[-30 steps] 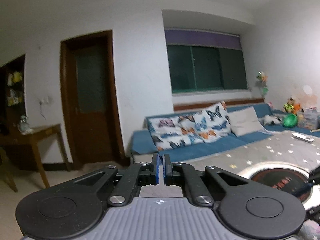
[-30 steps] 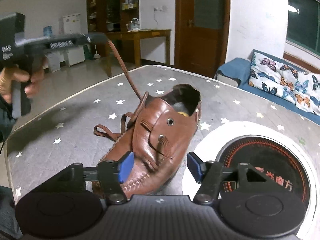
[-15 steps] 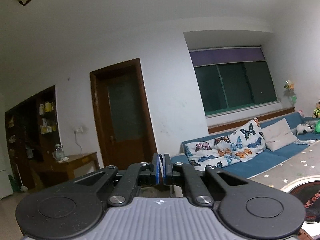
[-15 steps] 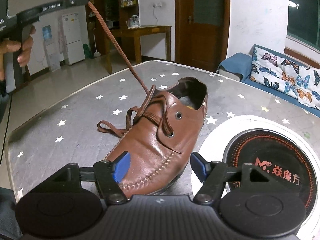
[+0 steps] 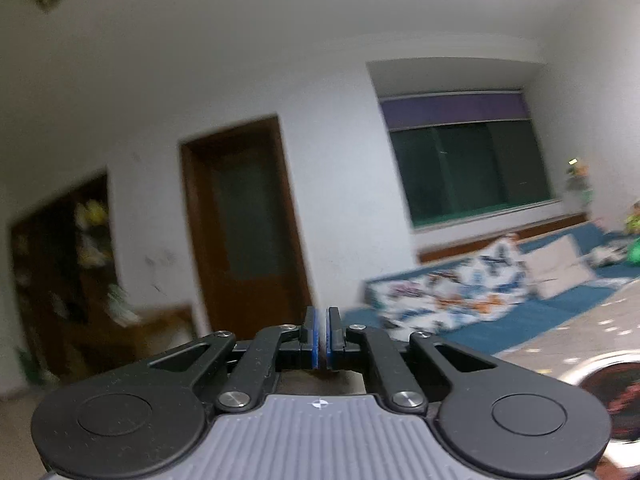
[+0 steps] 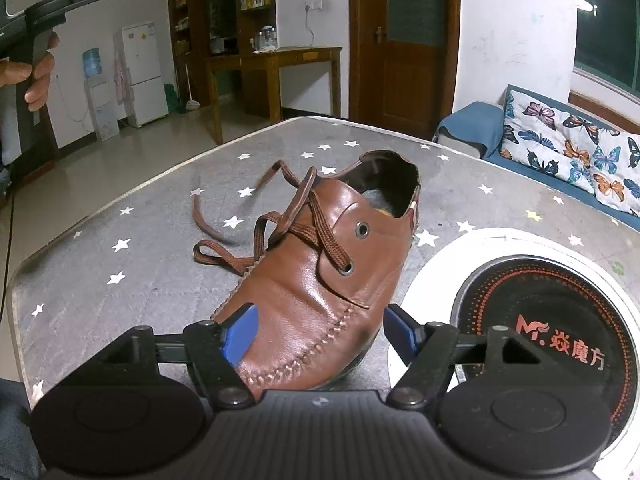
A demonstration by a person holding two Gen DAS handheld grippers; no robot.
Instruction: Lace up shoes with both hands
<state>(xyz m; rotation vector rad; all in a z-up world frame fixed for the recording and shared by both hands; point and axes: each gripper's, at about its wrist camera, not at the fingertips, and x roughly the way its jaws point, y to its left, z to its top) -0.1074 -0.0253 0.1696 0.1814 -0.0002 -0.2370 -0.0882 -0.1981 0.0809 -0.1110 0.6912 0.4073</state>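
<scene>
Brown leather shoe point(image 6: 320, 292) lying at centre of the right wrist view on the grey star-patterned table point(image 6: 132, 280), toe toward the lower edge, opening toward the upper centre. Brown lace point(image 6: 280, 224) threaded through the lower eyelet point(image 6: 347, 269) and crossing the tongue, free end trailing loose on the table to the left of the shoe; upper eyelet point(image 6: 362, 229) empty.

Right gripper point(image 6: 318, 334) straddling the toe, jaws having just been opening, blue pads on either side of the leather and apparently not pressing. Left gripper point(image 5: 321, 338) pinched shut with nothing visible between the pads, aimed at the far wall and door; seen at the upper left of the right wrist view, raised well clear of the lace.

Probably between passes: one crossing pulled through, lace let go. Next move likely calls for bringing the left gripper down to the loose end, pinching near the tip and steering it to the empty eyelet, with the right steadying the shoe.

Round cooktop point(image 6: 540, 320) at lower right, just beside the shoe.
</scene>
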